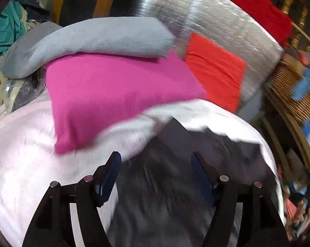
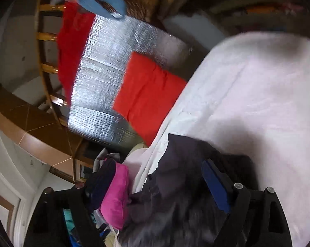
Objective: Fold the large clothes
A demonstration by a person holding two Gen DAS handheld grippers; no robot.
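Dark grey crumpled garment [image 1: 175,175] lies loose under both your grippers, left [image 1: 156,160] and right [image 2: 157,170], jaws apart and empty, on the near pale pink sheet [image 1: 21,154]; folded magenta [image 1: 113,94] and orange-red [image 1: 214,70] pieces sit beyond, so this one remains.

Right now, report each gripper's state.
Left gripper: open, over the dark garment, gripping nothing.
Right gripper: open, over the same garment, gripping nothing.
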